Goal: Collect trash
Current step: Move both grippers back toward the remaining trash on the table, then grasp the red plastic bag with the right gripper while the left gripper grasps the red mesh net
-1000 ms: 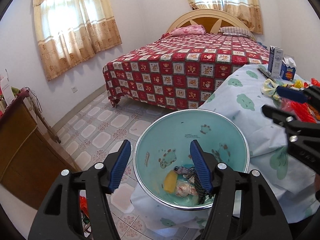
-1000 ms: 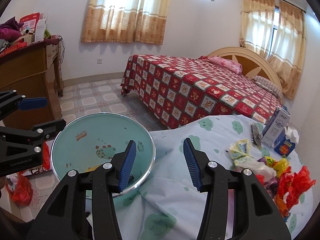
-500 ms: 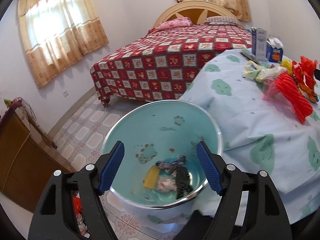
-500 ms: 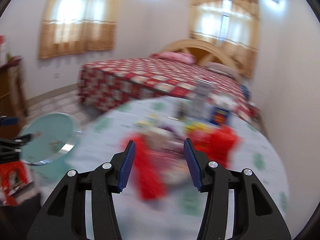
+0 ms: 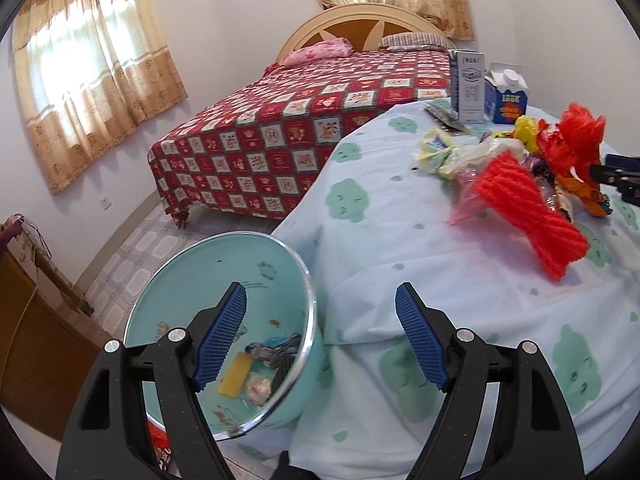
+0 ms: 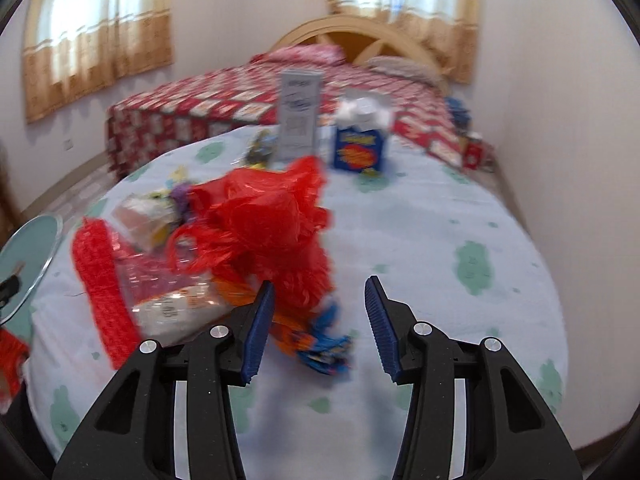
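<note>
- Two grippers stood with jaws apart, gripping nothing: the left gripper (image 5: 320, 336) hung beside the round teal metal-rimmed basin (image 5: 192, 280), which held a few scraps.
- The right gripper (image 6: 318, 324) hung just before the crumpled red plastic bag (image 6: 264, 220) on the pale blue cloud-print tablecloth (image 6: 440, 248).

The worktop (image 6: 420, 240), draped in a pale blue cloth with green prints, carries a heap of trash (image 6: 256, 232) toward its left edge. 2 cartons, a tall carton (image 5: 468, 86) and a blue carton (image 5: 506, 98), stand near its far edge.
</note>
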Motion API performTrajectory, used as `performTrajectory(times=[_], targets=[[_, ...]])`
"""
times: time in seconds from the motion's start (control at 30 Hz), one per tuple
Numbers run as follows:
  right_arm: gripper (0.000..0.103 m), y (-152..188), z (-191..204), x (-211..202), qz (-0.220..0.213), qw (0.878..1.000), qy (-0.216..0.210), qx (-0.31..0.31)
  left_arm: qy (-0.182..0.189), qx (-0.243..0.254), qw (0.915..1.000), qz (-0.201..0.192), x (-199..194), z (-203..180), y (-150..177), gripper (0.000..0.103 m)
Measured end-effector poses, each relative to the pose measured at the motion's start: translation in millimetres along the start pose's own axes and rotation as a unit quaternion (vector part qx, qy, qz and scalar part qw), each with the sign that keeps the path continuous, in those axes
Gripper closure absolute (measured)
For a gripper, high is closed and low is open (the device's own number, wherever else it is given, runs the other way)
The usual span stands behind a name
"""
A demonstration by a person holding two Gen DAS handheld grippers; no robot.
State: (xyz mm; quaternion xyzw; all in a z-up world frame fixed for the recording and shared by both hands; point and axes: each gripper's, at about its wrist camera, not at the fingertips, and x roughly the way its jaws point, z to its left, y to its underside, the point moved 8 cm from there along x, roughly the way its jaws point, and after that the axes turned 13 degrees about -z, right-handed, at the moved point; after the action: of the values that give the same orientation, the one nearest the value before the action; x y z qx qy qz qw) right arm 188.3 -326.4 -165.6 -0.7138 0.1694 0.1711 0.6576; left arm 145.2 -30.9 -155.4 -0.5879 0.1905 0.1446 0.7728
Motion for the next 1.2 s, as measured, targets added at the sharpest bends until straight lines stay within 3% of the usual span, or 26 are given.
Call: performTrajectory(times=[0.07, 0.1, 0.27, 0.43, 0.57, 0.8, 0.93, 1.2], targets=[[0.06, -3, 7, 5, 0.001, 1.0, -0.005, -0.014, 0.003, 0.001, 1.0, -0.001, -1, -3, -1, 0.027], [0.071, -2, 11, 10, 0.011, 1.0, -0.016, -0.015, 0.005, 0.001, 1.0, 0.0, -2, -5, -2, 0.027], [0.091, -2, 24, 10, 0.011, 0.999, -0.032, -0.011, 0.012, -0.002, 0.9999, -0.003, -5, -12, -8, 0.027], [0.093, -13, 17, -20, -0.025, 0.999, -0.029, 0.013, 0.022, -0.005, 0.9997, -0.006, -7, -25, -15, 0.027], [0.093, -18, -5, -43, -0.036, 0.999, 0.005, 0.032, 0.038, -0.004, 0.9992, -0.01, -10, -46, -23, 0.027], [0.093, 10, -56, -61, -0.028, 0.996, 0.071, 0.042, 0.073, 0.012, 0.9972, -0.014, -12, -103, -37, 0.026], [0.093, 22, -72, -64, -0.027, 0.995, 0.08, 0.053, 0.088, 0.024, 0.9958, -0.01, -9, -136, -40, 0.021], [0.093, 43, -81, -62, -0.026, 0.995, 0.077, 0.064, 0.087, 0.036, 0.9954, 0.018, 12, -162, -27, 0.022]])
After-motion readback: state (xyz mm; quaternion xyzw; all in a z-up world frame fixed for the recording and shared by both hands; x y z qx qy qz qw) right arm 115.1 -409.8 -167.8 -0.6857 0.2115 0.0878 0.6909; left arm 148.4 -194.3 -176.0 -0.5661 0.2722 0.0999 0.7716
